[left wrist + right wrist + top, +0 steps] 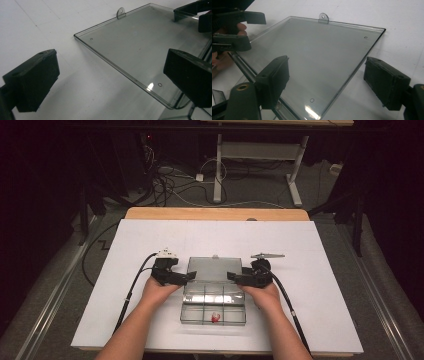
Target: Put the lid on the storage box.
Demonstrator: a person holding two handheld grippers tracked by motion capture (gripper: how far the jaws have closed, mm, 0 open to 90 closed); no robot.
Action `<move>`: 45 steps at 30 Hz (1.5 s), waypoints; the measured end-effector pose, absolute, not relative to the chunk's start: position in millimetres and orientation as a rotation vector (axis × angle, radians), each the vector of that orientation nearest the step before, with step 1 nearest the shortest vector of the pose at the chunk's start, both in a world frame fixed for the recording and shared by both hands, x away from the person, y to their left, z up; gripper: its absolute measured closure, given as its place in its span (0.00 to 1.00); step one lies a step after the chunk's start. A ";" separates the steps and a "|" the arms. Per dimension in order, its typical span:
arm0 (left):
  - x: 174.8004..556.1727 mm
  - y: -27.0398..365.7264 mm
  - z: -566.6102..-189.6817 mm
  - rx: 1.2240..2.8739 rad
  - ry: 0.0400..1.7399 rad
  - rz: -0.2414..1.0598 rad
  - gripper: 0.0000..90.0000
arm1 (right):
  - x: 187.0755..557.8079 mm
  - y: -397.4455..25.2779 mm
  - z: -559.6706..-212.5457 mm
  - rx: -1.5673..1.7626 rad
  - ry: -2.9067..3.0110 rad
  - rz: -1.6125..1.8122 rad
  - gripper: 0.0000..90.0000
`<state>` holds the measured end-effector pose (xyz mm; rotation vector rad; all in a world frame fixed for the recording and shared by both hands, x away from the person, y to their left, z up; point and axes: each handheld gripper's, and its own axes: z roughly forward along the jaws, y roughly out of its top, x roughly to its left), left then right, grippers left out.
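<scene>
- I see the clear compartment box (pixel 213 309) lying open on the white table sheet (pixel 320 320), its lid (pixel 215 268) folded flat behind it.
- A small red piece (pixel 215 318) sits in a front compartment of the box.
- My left gripper (pixel 188 277) is at the lid's left edge, jaws spread wide and straddling that edge, gripping nothing.
- My right gripper (pixel 230 276) is at the lid's right edge, jaws likewise wide, one over the lid and one outside it.
- The lid's small tab (pixel 323 17) points away from the box.
</scene>
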<state>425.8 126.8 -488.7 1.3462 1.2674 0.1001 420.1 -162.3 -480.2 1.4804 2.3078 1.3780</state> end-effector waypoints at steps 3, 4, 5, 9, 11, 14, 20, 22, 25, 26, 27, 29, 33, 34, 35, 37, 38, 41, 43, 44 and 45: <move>425.4 126.6 -488.7 1.347 1.265 0.102 0.00 | 420.7 -163.4 -481.4 1.515 2.310 1.394 0.25; 425.3 126.6 -488.7 1.347 1.265 0.104 0.00 | 421.0 -163.7 -481.6 1.527 2.312 1.401 0.25; 425.2 126.5 -488.7 1.347 1.264 0.104 0.00 | 421.0 -163.7 -481.6 1.529 2.312 1.401 0.25; 425.2 126.6 -488.8 1.349 1.263 0.104 0.00 | 420.7 -163.9 -481.7 1.546 2.314 1.411 0.27; 425.1 126.6 -488.7 1.350 1.263 0.104 0.00 | 420.6 -164.1 -481.6 1.551 2.316 1.419 0.30; 425.1 126.6 -488.7 1.349 1.263 0.103 0.00 | 419.9 -164.0 -481.4 1.551 2.314 1.422 0.30; 424.3 128.2 -487.8 1.335 1.255 0.085 0.01 | 416.5 -162.6 -478.6 1.514 2.282 1.408 0.34; 422.7 128.9 -487.2 1.333 1.241 0.079 0.01 | 415.1 -162.5 -477.2 1.489 2.266 1.409 0.37; 421.4 129.6 -486.3 1.323 1.229 0.076 0.04 | 413.2 -162.4 -474.7 1.455 2.249 1.403 0.40; 421.0 130.1 -485.7 1.324 1.227 0.063 0.04 | 412.7 -162.5 -473.9 1.449 2.243 1.402 0.41; 420.1 130.0 -485.3 1.327 1.218 0.057 0.06 | 412.1 -162.7 -473.1 1.434 2.235 1.401 0.43; 417.4 129.7 -484.0 1.330 1.194 0.045 0.13 | 411.2 -163.0 -472.2 1.419 2.226 1.401 0.44; 417.2 128.2 -482.0 1.319 1.195 0.024 0.20 | 409.9 -163.4 -470.6 1.397 2.199 1.408 0.49; 417.2 128.2 -481.4 1.314 1.197 0.015 0.21 | 409.8 -163.7 -470.2 1.387 2.197 1.407 0.49; 417.1 128.3 -480.9 1.311 1.196 0.012 0.23 | 409.1 -163.5 -469.5 1.379 2.190 1.406 0.50; 416.8 129.2 -479.5 1.307 1.189 0.004 0.27 | 407.5 -162.9 -467.8 1.359 2.179 1.400 0.52; 415.8 128.9 -478.6 1.305 1.184 0.000 0.30 | 406.9 -163.0 -467.1 1.349 2.173 1.399 0.53; 413.6 128.0 -476.3 1.305 1.170 -0.004 0.37 | 404.4 -163.7 -465.5 1.333 2.153 1.404 0.56; 411.8 127.0 -475.3 1.308 1.155 -0.006 0.41 | 402.3 -164.1 -464.1 1.313 2.142 1.403 0.59; 411.2 126.6 -474.9 1.307 1.151 -0.005 0.42 | 401.3 -164.3 -463.2 1.306 2.139 1.400 0.60; 410.7 126.5 -474.0 1.304 1.149 -0.003 0.43 | 400.6 -164.4 -462.4 1.294 2.135 1.398 0.61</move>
